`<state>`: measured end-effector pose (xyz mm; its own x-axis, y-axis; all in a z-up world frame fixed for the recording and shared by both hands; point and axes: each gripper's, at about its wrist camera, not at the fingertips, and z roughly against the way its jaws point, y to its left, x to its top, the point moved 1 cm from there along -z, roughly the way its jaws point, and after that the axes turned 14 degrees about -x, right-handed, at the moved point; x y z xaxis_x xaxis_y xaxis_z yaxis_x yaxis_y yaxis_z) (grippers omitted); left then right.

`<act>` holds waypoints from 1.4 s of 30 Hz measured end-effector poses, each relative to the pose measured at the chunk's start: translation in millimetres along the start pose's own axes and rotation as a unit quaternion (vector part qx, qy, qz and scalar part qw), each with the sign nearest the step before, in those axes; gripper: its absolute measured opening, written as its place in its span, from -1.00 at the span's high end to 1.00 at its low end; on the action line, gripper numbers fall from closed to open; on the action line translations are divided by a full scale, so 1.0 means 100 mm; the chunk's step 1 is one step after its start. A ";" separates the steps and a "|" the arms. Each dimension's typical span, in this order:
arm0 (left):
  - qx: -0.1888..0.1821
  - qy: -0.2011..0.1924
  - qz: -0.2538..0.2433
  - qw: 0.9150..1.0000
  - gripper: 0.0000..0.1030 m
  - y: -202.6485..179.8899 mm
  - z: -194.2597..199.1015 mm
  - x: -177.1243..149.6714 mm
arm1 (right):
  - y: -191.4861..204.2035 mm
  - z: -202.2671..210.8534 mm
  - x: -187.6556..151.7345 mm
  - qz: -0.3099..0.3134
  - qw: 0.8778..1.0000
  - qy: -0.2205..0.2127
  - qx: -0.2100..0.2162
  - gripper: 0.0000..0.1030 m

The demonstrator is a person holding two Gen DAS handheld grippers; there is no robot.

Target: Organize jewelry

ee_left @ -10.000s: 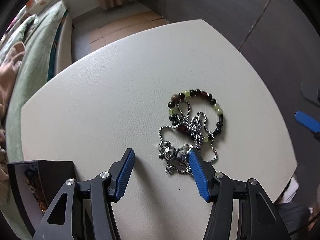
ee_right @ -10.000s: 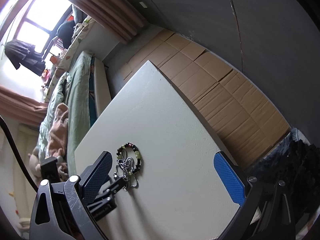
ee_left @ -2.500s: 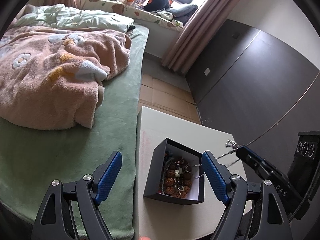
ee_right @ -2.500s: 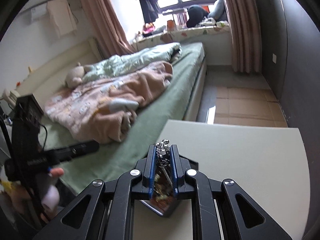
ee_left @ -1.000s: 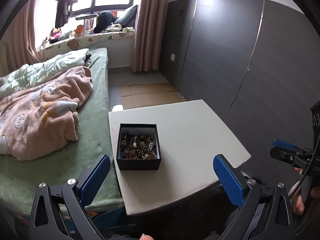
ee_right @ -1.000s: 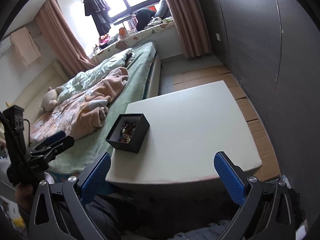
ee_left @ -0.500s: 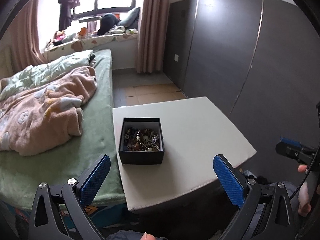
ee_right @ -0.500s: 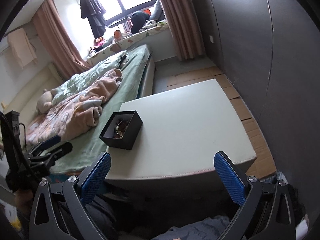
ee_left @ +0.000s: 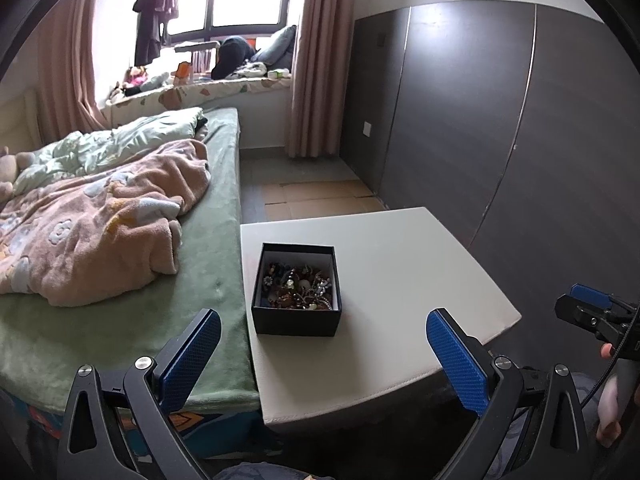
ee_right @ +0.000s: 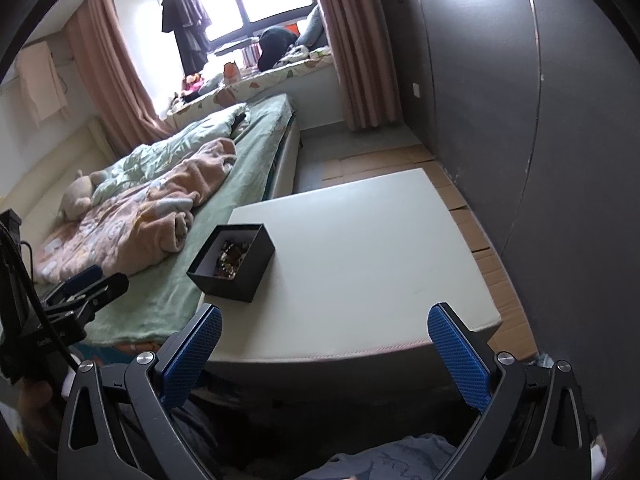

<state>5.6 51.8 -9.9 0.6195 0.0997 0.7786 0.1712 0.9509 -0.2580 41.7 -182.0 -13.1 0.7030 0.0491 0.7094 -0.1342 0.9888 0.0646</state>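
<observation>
A green bed [ee_left: 120, 320] is lying beside my white desk [ee_left: 400, 280]. A black box [ee_left: 296, 320] is sitting near the desk's bed-side edge, holding tangled jewelry [ee_left: 298, 286]. I am holding my left claw [ee_left: 324, 356] and right claw [ee_right: 326, 354] spread wide, empty, before the desk.

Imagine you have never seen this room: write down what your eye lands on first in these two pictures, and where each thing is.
First, the open black box heaped with jewelry, standing on the white table near the edge beside the bed. Next, the pink blanket rumpled over the green bed, left of the table. In the foreground, the left claw and right claw gape open and empty, short of the table.
</observation>
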 end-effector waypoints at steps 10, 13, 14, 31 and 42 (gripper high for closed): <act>0.012 -0.004 -0.009 1.000 -0.99 -0.04 0.02 -0.01 | 0.00 0.01 0.01 0.004 1.000 0.003 -0.002 -1.00; 0.014 -0.007 -0.013 1.000 -0.99 -0.06 0.02 -0.01 | 0.01 0.01 0.00 0.006 1.000 0.002 -0.006 -1.00; 0.015 -0.007 -0.014 1.000 -0.99 -0.07 0.02 -0.01 | 0.01 0.01 0.01 0.006 1.000 0.002 -0.006 -1.00; 0.019 -0.014 -0.008 1.000 -0.99 -0.05 0.03 -0.01 | -0.01 0.00 0.00 0.004 1.000 0.003 -0.004 -1.00; 0.016 -0.019 -0.006 1.000 -0.99 -0.04 0.04 -0.01 | -0.02 -0.03 -0.02 0.004 1.000 0.003 -0.007 -1.00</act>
<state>1.2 48.7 -7.9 0.5885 0.0980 0.8026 0.1537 0.9610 -0.2300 42.9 -184.0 -16.7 0.7060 0.0583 0.7058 -0.1302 0.9903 0.0484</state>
